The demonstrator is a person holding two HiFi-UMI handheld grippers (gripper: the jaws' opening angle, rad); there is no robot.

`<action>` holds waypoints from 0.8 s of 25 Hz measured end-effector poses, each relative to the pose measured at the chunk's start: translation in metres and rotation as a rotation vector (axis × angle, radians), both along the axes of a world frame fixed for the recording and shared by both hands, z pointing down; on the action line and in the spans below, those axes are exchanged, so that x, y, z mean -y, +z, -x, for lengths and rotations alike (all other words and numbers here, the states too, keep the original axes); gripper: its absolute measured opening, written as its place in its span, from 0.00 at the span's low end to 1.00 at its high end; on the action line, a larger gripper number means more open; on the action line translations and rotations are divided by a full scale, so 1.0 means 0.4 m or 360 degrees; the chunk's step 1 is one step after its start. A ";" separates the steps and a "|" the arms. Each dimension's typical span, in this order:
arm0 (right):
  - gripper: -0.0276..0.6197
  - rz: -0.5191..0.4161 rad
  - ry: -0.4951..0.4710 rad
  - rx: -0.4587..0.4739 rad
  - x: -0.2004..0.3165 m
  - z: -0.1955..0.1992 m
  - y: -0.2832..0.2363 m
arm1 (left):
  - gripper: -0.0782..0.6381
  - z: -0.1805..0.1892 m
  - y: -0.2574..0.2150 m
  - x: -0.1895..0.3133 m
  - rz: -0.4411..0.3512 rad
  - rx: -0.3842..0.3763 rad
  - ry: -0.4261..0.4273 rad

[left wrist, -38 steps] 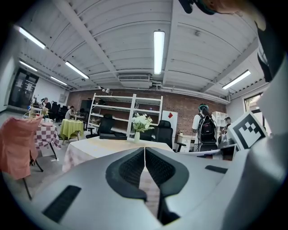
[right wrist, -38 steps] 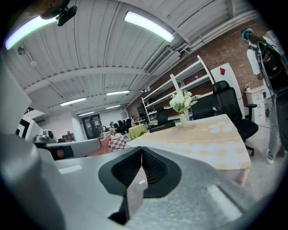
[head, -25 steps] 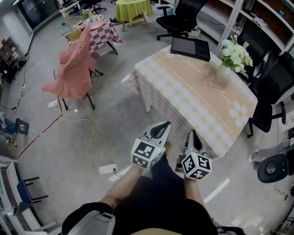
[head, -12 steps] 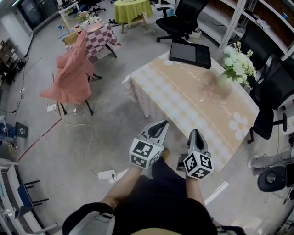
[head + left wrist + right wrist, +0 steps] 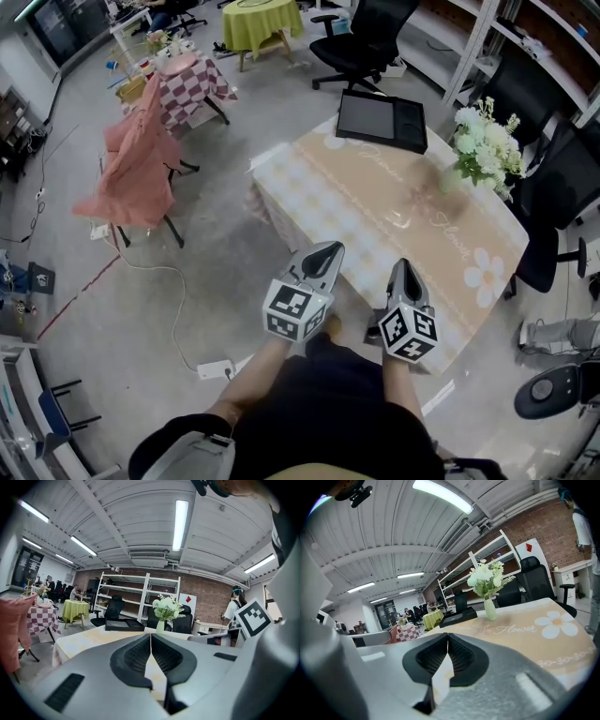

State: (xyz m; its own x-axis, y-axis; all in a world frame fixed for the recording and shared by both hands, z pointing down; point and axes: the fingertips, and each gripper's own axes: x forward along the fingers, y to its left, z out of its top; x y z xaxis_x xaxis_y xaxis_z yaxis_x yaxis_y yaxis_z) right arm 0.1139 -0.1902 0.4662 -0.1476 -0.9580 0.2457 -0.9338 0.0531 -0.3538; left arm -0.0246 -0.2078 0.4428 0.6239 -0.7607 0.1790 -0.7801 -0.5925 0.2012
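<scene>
A table with a beige checked cloth (image 5: 394, 211) printed with flowers stands just ahead of me. On it sit a vase of white flowers (image 5: 483, 141) (image 5: 165, 613) (image 5: 487, 585) and a black tray (image 5: 382, 120) (image 5: 123, 625) (image 5: 457, 617) at the far end. My left gripper (image 5: 323, 255) (image 5: 150, 637) hangs shut and empty over the table's near edge. My right gripper (image 5: 403, 274) (image 5: 447, 638) is level with it, also shut on nothing, its tip over the cloth.
Black office chairs (image 5: 361, 42) stand beyond and to the right of the table. A chair draped in pink cloth (image 5: 131, 173), a checked table (image 5: 187, 80) and a green table (image 5: 255, 14) are to the left. A white power strip (image 5: 214, 368) and cable lie on the floor. White shelving (image 5: 124, 597) lines the brick wall.
I have stepped closer to the table. Both grippers now reach over its near edge, still shut. The vase and tray look larger in both gripper views.
</scene>
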 end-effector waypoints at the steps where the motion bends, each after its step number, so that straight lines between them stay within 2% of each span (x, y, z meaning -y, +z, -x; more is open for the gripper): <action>1: 0.05 0.0001 0.0008 0.0001 0.015 -0.008 0.001 | 0.13 -0.005 0.003 0.016 0.0003 0.0000 0.0002; 10: 0.05 0.0024 0.0043 0.0047 0.135 -0.048 0.029 | 0.13 -0.031 0.028 0.138 0.0008 0.0009 0.0008; 20: 0.05 0.0059 0.0167 0.0175 0.182 -0.076 0.058 | 0.13 -0.053 0.035 0.211 0.0012 0.0016 0.0072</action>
